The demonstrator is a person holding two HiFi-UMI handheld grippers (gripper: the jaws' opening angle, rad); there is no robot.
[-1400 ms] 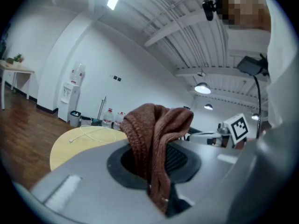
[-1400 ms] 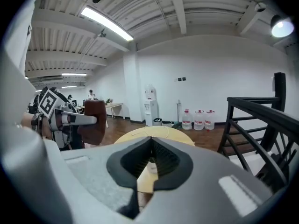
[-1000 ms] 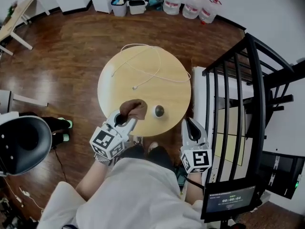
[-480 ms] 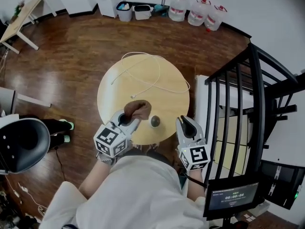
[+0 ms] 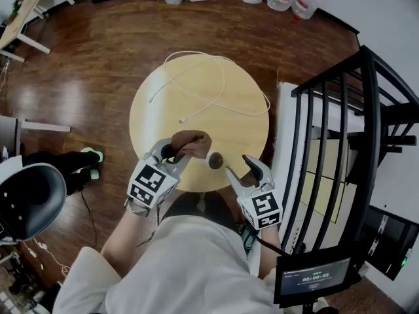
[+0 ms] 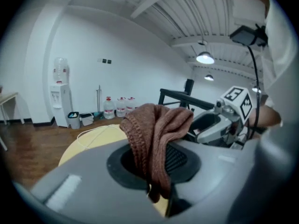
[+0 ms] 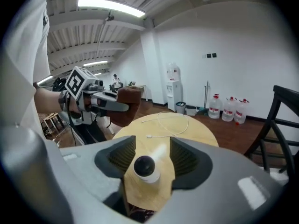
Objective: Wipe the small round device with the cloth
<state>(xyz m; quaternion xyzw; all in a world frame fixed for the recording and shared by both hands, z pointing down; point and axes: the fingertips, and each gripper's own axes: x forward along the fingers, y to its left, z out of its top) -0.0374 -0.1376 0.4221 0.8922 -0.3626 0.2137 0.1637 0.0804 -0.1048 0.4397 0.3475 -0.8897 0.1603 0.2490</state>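
- L gripper [image 5: 169, 154] is clamping the brown cloth [image 5: 191, 142], jaws closed on it, cloth bunching up just left of the device.
- R gripper [image 5: 238, 165]: jaws have just been opening and are standing apart, w/ the small round device [image 5: 215, 160] sitting between them, pads not touching it.
- Device is resting by the counter's [image 5: 229, 126] near edge.
- White cable [image 5: 219, 87] is lying farther back.

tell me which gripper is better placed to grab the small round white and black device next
Right. The right gripper, its jaws just opened, frames the small round white-and-black device between them without touching it. The left gripper is shut on the brown knitted cloth.
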